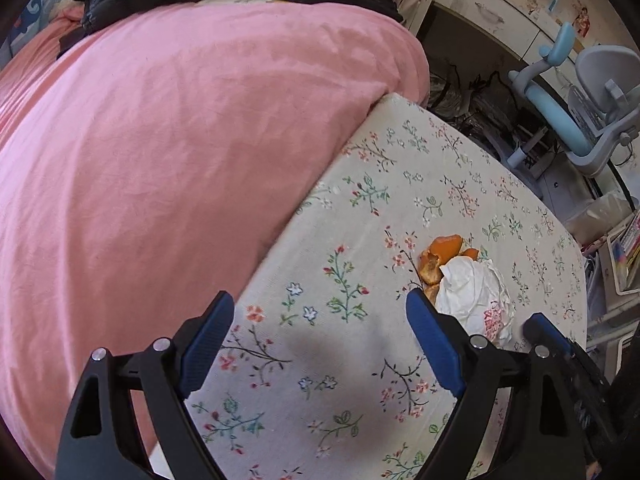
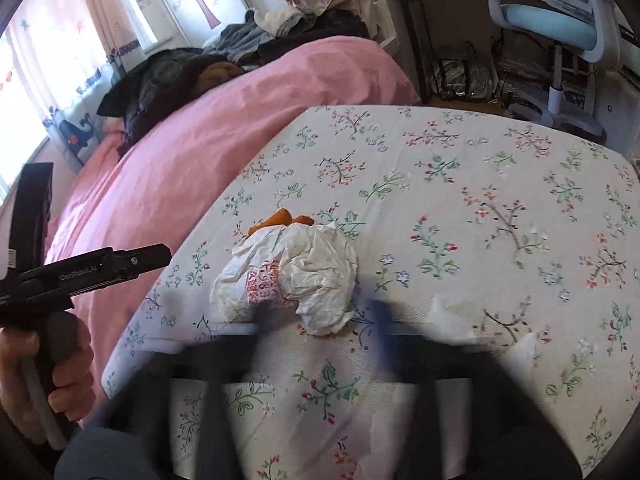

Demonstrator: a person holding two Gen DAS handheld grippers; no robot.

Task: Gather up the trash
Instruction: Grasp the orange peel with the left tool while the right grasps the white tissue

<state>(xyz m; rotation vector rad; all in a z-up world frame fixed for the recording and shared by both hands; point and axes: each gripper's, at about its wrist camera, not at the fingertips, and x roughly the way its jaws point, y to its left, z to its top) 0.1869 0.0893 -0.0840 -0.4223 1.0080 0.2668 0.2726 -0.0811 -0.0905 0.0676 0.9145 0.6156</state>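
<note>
Hovering wide over the floral sheet (image 1: 400, 184), left gripper (image 1: 316, 328) empty; right gripper (image 2: 320, 316) blurred, apart, nearing the crumpled bag (image 2: 292, 276) and orange peels (image 1: 440, 256).

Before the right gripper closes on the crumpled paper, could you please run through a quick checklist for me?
1. Crumpled paper within reach on the flowered sheet: ok.
2. Right gripper open: ok, though its fingers are blurred in its own view.
3. Paper between the right fingers: cannot tell; they look just short of it.
4. Left gripper open and empty: ok.
5. Left gripper clear of the paper: not ok; one finger sits right beside it.
6. Orange peel separate from the paper: not ok; it lies against it, partly underneath.
</note>
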